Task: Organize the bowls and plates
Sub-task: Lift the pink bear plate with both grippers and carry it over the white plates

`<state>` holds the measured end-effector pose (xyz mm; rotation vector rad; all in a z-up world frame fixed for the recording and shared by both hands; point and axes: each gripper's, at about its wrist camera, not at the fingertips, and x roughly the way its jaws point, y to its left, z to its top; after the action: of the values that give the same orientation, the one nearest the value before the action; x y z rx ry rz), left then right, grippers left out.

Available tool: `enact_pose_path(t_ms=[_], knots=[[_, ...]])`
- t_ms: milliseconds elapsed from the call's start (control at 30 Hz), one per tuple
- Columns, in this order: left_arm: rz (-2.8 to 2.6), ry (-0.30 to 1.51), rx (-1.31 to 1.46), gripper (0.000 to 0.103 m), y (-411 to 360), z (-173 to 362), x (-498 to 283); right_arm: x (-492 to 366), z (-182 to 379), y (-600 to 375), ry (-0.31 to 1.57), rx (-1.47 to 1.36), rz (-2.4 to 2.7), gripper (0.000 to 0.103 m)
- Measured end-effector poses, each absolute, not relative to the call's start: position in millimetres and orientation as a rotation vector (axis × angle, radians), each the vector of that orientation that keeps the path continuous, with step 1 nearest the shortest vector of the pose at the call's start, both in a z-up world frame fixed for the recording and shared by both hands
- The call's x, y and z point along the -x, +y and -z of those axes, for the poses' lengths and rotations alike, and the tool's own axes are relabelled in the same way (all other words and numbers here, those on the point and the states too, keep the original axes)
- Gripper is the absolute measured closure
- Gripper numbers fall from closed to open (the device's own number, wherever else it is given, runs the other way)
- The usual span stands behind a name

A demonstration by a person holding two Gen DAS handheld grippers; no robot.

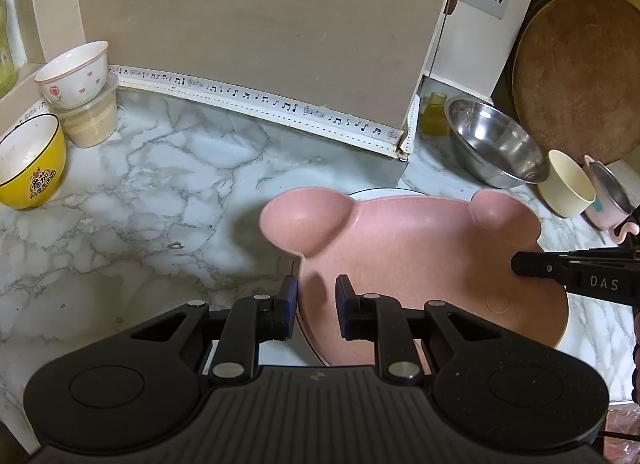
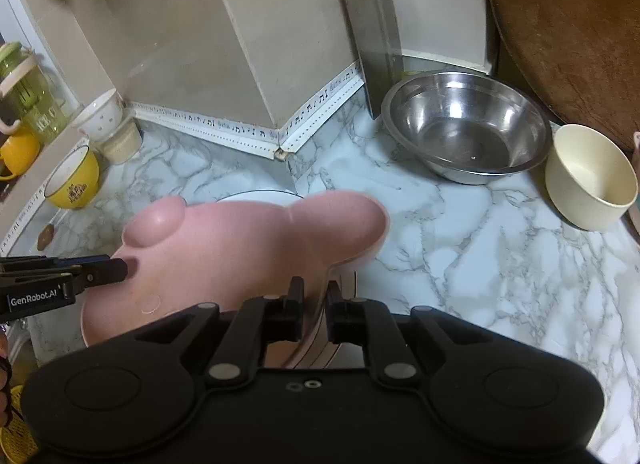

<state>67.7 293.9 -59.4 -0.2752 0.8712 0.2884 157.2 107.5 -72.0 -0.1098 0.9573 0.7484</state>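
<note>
Pink plate (image 1: 420, 260) x1, 2 claws

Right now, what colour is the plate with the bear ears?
Pink plate, clearest in the left wrist view.

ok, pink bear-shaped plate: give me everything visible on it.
The pink plate is matte, plastic-looking, shaped like a bear's head with two scooped ear wells and a faint round mark near one edge. It is held tilted above the marble counter, over a white plate. The left gripper and right gripper each pinch its rim on opposite sides.
</note>
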Motion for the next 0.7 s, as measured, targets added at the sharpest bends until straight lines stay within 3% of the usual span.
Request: enact_pose_path(t_ms=[700], knots=[[-0.320,0.884,0.237,0.084,301,78,-87,-179,91,128,0.945,0.122,-0.724,0.091]])
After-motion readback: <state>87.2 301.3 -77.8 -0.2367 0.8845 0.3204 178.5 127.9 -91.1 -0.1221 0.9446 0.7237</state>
